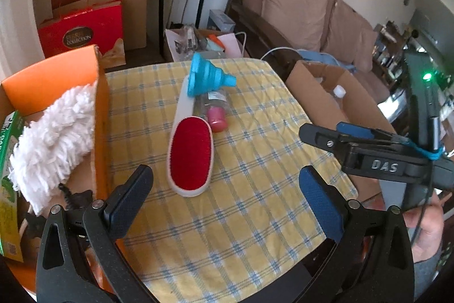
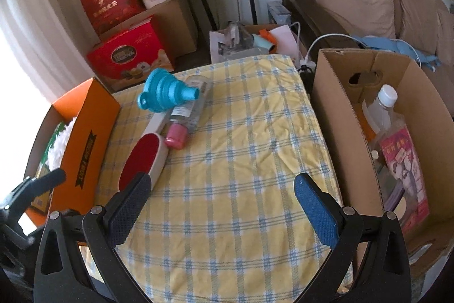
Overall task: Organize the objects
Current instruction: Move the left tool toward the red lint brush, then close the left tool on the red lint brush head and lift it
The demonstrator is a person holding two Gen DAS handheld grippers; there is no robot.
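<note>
My left gripper (image 1: pixel 225 183) has its jaws wide apart, holding nothing, above the checked table (image 1: pixel 227 217). My right gripper (image 2: pixel 222 190) is wide apart and empty too. Ahead lies the red lint brush (image 1: pixel 190 158), its handle tucked under a blue funnel (image 1: pixel 208 75) and touching a pink-capped bottle (image 1: pixel 215 110). The orange box (image 1: pixel 99 115) cuts off a white mop head (image 1: pixel 54 138).

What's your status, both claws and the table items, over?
Left claw open, empty. Right claw open, empty. Lint brush, pink-capped bottle, blue funnel bunched on the checked cloth, untouched. Path clear.
</note>
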